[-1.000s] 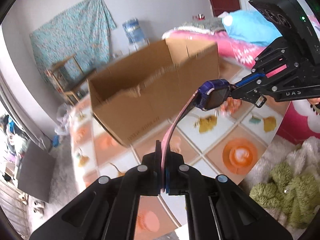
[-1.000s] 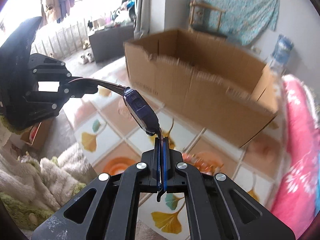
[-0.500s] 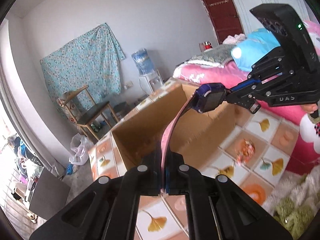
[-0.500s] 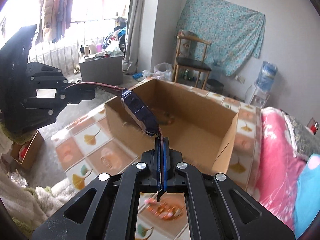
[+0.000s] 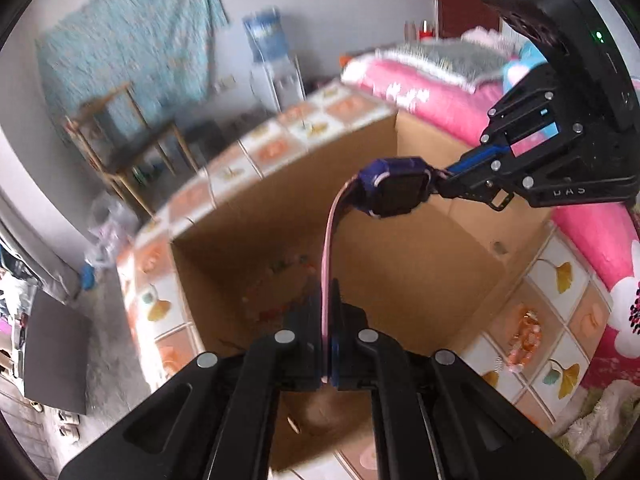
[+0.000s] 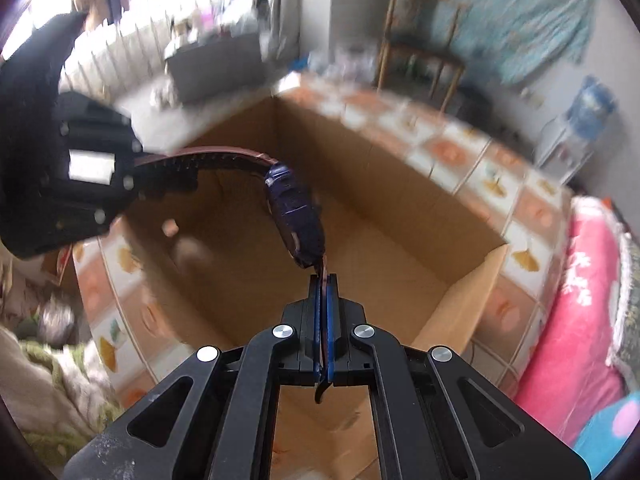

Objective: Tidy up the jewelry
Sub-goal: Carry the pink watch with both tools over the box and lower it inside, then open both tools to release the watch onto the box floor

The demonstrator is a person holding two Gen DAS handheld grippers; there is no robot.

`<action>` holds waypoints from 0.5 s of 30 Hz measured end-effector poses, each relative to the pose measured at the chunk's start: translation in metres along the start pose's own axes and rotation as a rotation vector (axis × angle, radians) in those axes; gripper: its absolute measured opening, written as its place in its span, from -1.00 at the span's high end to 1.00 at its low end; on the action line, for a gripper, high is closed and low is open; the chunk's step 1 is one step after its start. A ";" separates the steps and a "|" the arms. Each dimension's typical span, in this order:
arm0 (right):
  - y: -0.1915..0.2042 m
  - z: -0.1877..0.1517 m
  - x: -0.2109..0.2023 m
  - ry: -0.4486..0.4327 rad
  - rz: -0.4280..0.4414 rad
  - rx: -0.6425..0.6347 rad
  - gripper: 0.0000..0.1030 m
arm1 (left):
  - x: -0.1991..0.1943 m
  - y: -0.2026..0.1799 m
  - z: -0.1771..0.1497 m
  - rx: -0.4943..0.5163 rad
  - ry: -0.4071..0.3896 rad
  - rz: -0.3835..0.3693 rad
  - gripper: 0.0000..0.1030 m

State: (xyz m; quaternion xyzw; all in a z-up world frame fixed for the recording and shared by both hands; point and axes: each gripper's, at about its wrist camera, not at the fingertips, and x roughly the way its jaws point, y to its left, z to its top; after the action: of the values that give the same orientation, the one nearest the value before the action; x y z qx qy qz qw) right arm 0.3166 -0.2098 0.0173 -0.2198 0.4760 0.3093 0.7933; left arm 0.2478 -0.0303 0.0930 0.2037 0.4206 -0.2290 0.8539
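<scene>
A watch with a purple case (image 5: 396, 192) and a pink strap hangs stretched between both grippers, over the open cardboard box (image 5: 452, 280). My left gripper (image 5: 329, 312) is shut on one strap end. My right gripper (image 6: 323, 292) is shut on the other strap end, with the watch case (image 6: 296, 220) just beyond its tips. Each gripper shows in the other's view: the right gripper (image 5: 460, 178) at the upper right, the left gripper (image 6: 168, 178) at the left. Several small blurred items (image 5: 280, 280) lie on the box floor.
The box stands on a floor mat of tiles with leaf and orange prints (image 5: 560, 320). An orange trinket (image 5: 524, 336) lies on the mat right of the box. A pink bed (image 5: 432, 92) is to the right. A wooden chair (image 5: 120, 140) and a water dispenser (image 5: 268, 52) stand beyond.
Both grippers carried the stretched watch from in front of the box to above its open inside. The box floor now fills the middle of both views.
</scene>
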 end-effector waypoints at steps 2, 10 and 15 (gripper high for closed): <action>-0.009 0.006 0.018 0.074 0.010 -0.006 0.99 | 0.022 0.003 0.008 -0.007 0.071 -0.045 0.95; -0.027 0.033 0.084 0.372 -0.001 -0.091 0.89 | 0.108 0.017 0.024 -0.111 0.392 -0.281 0.94; -0.032 0.047 0.103 0.416 -0.105 -0.115 0.45 | 0.134 0.019 0.028 -0.150 0.485 -0.286 0.80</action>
State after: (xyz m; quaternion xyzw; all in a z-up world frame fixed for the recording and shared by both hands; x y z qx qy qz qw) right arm 0.4052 -0.1735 -0.0517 -0.3485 0.5990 0.2420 0.6791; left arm 0.3486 -0.0592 0.0033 0.1276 0.6525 -0.2600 0.7003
